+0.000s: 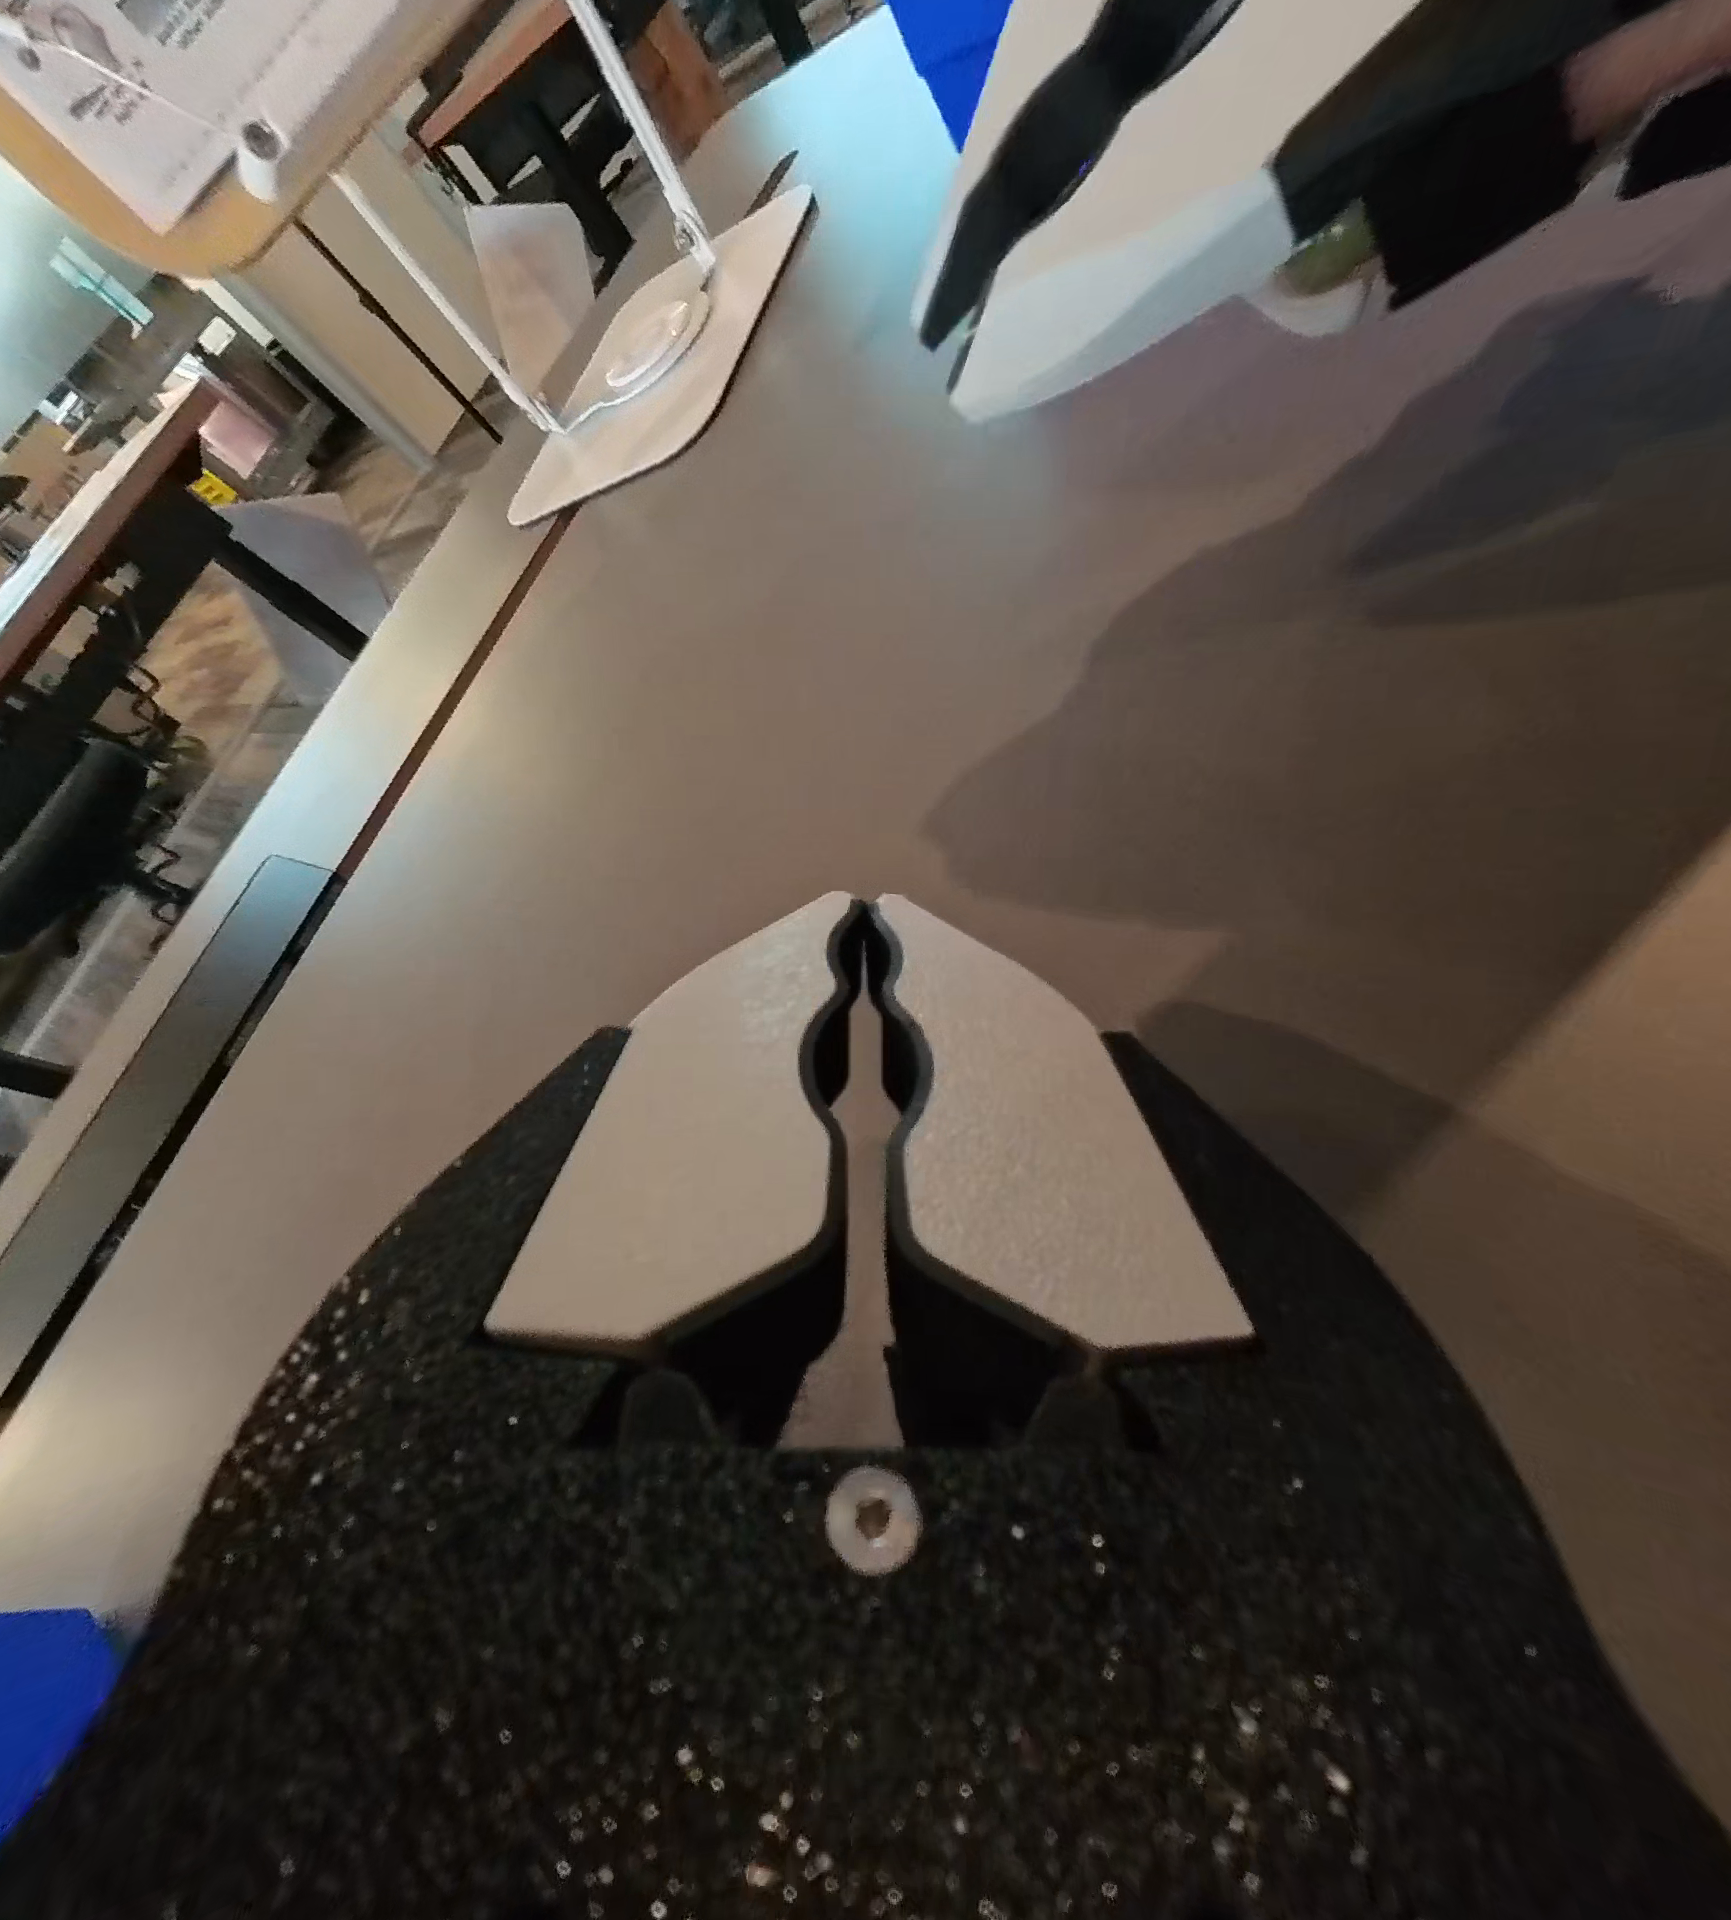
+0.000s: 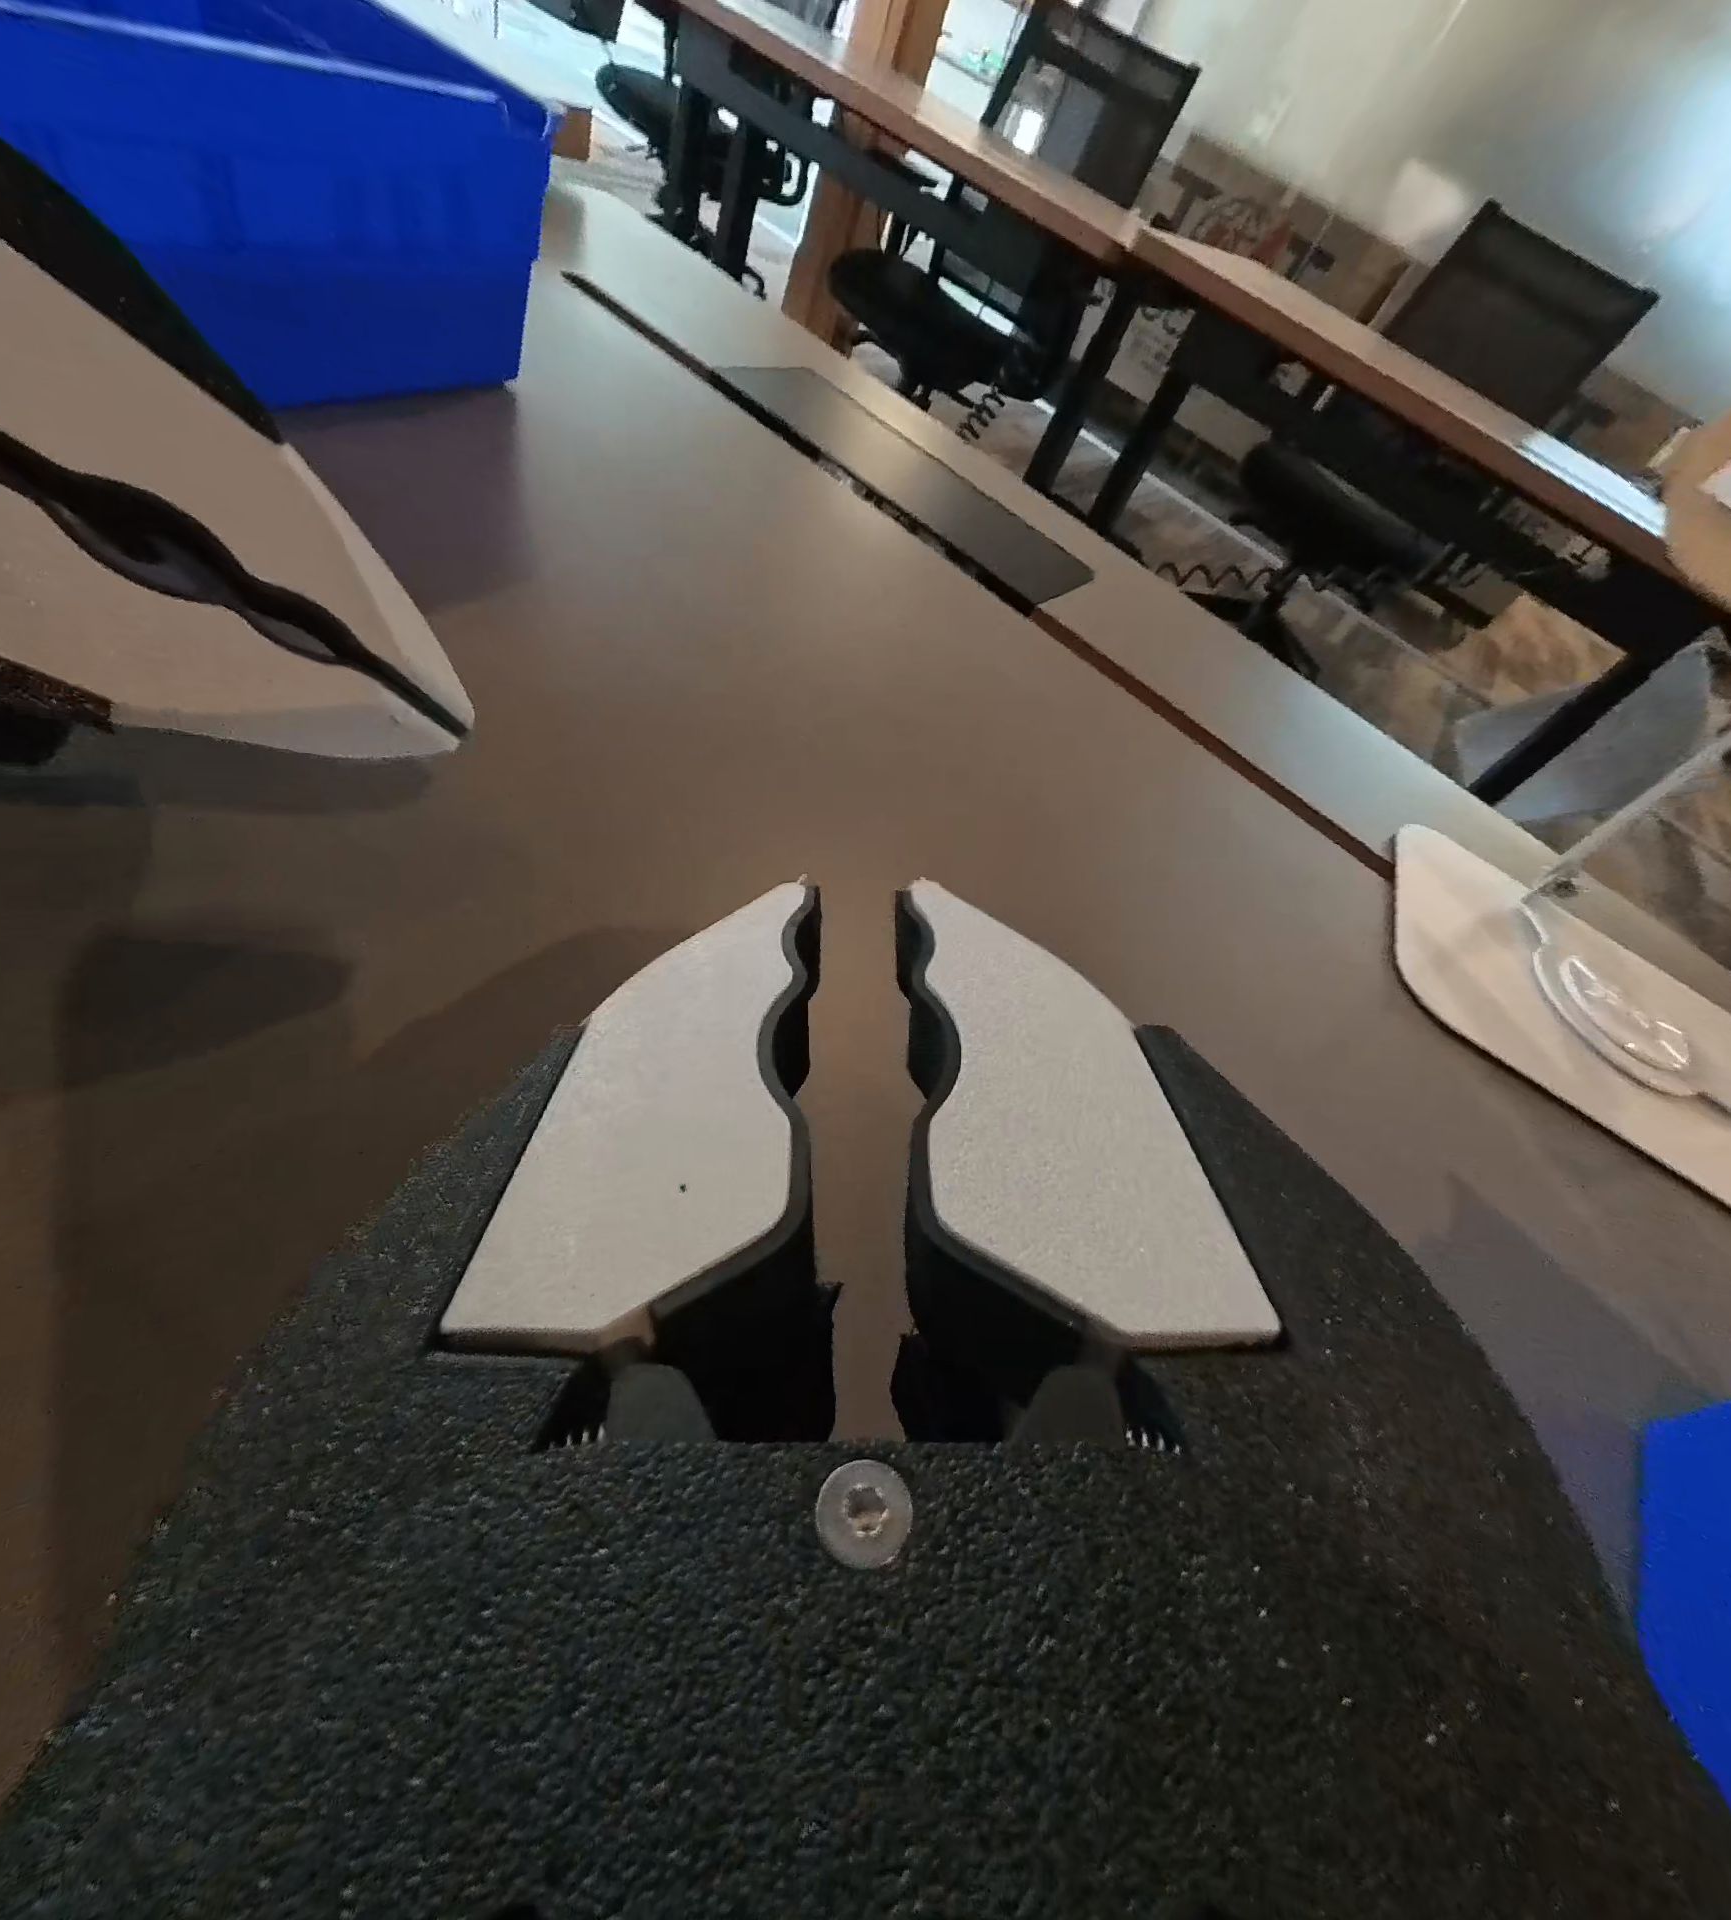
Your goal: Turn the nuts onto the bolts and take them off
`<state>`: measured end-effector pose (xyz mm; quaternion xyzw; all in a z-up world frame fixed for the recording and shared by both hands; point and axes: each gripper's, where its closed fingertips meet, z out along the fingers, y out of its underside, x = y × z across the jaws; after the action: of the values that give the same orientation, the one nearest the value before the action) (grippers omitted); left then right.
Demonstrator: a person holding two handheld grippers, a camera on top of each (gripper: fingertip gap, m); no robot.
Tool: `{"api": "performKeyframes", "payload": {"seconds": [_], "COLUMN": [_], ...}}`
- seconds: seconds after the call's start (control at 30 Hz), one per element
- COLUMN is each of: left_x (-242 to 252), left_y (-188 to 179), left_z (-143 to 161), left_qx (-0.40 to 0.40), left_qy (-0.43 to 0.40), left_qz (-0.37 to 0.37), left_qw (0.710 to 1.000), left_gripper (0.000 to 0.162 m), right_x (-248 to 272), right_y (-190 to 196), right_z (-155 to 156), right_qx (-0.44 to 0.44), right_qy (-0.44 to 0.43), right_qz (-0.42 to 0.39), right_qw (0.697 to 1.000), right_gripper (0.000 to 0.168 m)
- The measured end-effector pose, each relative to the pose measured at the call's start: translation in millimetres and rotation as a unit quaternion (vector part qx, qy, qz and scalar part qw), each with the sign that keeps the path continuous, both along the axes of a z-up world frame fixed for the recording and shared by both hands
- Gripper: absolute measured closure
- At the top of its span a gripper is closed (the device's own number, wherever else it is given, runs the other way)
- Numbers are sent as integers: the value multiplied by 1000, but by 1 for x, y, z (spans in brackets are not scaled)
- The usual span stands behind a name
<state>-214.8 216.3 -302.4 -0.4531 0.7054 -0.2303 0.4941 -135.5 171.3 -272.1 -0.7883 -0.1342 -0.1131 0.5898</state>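
One blue bin [image 2: 248, 208] near left hand-held gripper [image 2: 461, 717]; contents hidden.

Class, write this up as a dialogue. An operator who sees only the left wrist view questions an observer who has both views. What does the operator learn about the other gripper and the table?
Operator: My left gripper looks shut and empty. The right gripper is a blur to me. Is it open?
Observer: Yes. In the right wrist view its jaws stand apart, with only bare table showing between them.
Operator: Are there any nuts or bolts on that side?
Observer: None show. A blue bin stands on the table past the left gripper, and its inside is hidden.
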Motion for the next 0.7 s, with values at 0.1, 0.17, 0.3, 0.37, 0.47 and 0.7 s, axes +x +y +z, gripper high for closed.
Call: {"api": "performKeyframes", "payload": {"seconds": [0.1, 0.17, 0.3, 0.37, 0.47, 0.7], "left_x": [-4, -12, -49, -74, -117, -168], "left_y": [12, 25, 68, 93, 126, 142], "left_z": [27, 57, 96, 99, 84, 11], "left_qx": [-8, -24, -37, -44, -62, -244], "left_qy": [-43, -80, -73, -36, 51, 199], "left_qz": [45, 85, 210, 283, 399, 491], "left_qw": [998, 993, 974, 957, 914, 812], "left_gripper": [162, 136, 96, 79, 68, 75], "right_x": [3, 5, 7, 7, 5, 2], "right_y": [-4, -6, -10, -12, -13, -15], "right_z": [11, 18, 27, 30, 33, 39], "right_qx": [26, 40, 61, 67, 74, 87], "right_qy": [15, 19, 20, 17, 9, 1], "right_qz": [-3, -4, -4, 0, 5, 15], "right_qw": [1000, 999, 998, 998, 997, 996], "right_gripper": [153, 152, 152, 151, 150, 149]}}
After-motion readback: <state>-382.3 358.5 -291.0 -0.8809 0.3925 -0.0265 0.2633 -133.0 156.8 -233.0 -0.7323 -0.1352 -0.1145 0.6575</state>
